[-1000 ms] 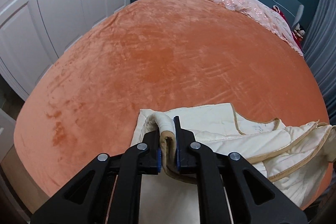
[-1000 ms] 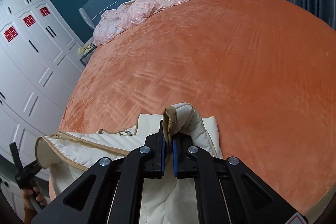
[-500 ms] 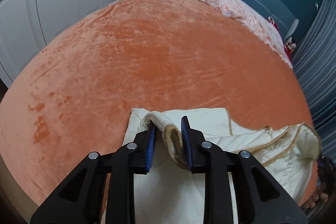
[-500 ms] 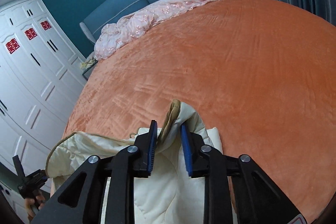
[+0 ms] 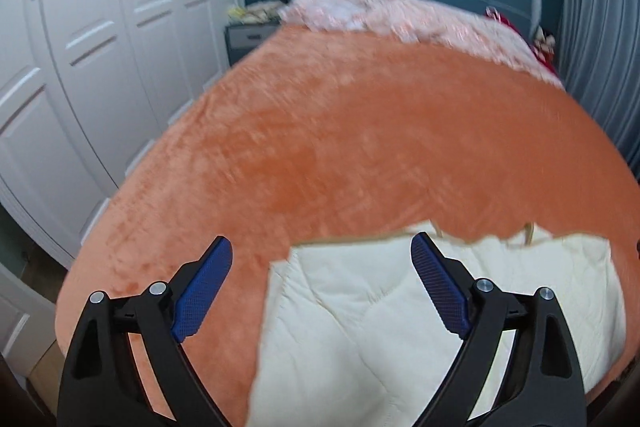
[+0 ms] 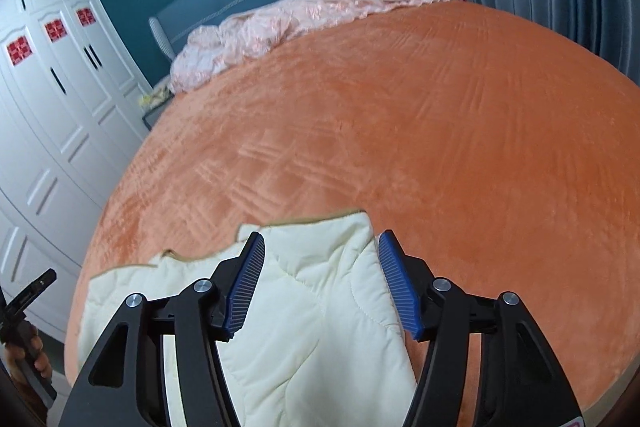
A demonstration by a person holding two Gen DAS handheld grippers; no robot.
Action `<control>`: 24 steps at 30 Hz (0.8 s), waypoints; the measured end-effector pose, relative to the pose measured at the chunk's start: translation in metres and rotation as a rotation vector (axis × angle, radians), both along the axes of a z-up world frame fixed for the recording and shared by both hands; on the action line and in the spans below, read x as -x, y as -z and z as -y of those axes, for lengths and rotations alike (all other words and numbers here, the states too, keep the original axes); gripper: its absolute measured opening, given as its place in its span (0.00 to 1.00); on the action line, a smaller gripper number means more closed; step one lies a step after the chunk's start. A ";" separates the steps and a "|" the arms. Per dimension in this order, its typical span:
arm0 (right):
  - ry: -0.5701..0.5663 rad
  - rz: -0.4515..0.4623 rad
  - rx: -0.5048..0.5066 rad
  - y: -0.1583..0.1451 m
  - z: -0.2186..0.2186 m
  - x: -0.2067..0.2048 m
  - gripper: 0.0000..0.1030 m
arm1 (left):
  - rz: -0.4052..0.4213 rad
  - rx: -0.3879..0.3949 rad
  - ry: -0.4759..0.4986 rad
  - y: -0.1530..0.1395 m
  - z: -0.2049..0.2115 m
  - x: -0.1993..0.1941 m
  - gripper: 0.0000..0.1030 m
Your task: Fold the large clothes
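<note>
A cream quilted garment point(image 5: 400, 327) lies flat at the near edge of the bed point(image 5: 340, 147), on its orange blanket, with a tan-trimmed hem along its far side. The left gripper point(image 5: 322, 263) hangs above the garment's left end, its jaws opening and already spread wide, with nothing pressed between the blue pads. The right gripper point(image 6: 320, 259) hangs over the garment's right end, its jaws opening too; the cloth lies below them, released. A pink quilt point(image 6: 280, 27) is bunched along the bed's far edge.
</note>
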State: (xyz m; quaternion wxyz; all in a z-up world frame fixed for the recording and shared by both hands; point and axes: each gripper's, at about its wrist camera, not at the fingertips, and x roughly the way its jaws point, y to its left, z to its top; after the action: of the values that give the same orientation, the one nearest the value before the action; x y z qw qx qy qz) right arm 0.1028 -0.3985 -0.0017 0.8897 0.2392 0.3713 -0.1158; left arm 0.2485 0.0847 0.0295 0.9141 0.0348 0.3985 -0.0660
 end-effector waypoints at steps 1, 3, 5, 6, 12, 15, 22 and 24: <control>-0.006 -0.020 0.006 0.006 0.000 -0.006 0.57 | -0.033 0.000 0.000 0.008 0.003 -0.005 0.86; -0.011 -0.057 0.026 0.016 -0.001 -0.016 0.58 | -0.091 0.012 -0.017 0.026 0.005 -0.013 0.84; -0.010 -0.094 0.038 0.027 0.002 -0.028 0.61 | -0.140 0.029 -0.046 0.043 -0.001 -0.022 0.84; -0.006 -0.111 0.040 0.032 0.003 -0.034 0.61 | -0.167 0.046 -0.063 0.051 -0.006 -0.027 0.84; -0.031 -0.171 -0.040 0.064 0.005 -0.059 0.60 | -0.349 0.276 -0.105 0.090 -0.038 -0.048 0.60; -0.069 -0.144 -0.042 0.059 -0.001 -0.063 0.10 | -0.353 0.313 -0.105 0.092 -0.039 -0.048 0.18; -0.006 -0.012 0.021 0.018 0.007 -0.058 0.09 | -0.203 0.241 -0.074 0.057 -0.017 -0.049 0.11; 0.014 -0.072 0.004 0.037 0.012 -0.066 0.09 | -0.233 0.197 -0.087 0.072 -0.008 -0.059 0.12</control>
State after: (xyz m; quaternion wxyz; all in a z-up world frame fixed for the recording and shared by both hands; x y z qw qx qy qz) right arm 0.1685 -0.4105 -0.0391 0.8755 0.2354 0.4010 -0.1312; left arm 0.3073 0.0928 -0.0423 0.8628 -0.0802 0.4944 -0.0685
